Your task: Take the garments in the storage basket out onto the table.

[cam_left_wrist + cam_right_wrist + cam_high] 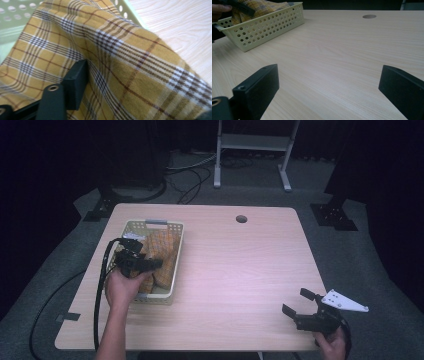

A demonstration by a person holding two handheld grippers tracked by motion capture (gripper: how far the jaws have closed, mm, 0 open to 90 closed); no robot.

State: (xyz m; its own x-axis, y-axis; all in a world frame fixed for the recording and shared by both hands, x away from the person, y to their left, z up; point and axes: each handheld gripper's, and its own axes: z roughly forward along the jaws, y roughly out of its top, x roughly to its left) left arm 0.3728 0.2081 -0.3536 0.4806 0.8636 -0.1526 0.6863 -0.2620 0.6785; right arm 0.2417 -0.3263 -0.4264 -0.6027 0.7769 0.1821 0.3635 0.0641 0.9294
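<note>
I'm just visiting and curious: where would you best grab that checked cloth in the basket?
Probably the raised fold of the yellow plaid cloth, pinched from above. It mounds above the perforated basket, whose walls block the sides. The left gripper is already there.

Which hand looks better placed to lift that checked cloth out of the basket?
Left. The left gripper is already in the basket against the checked cloth; the right gripper hangs open, far across the table.

Left hand (122, 287) held left gripper (150, 265) low, forearm extended forward, jaw state hidden. Right hand (334, 343) held right gripper (296, 302) at near right, jaws spread wide.
</note>
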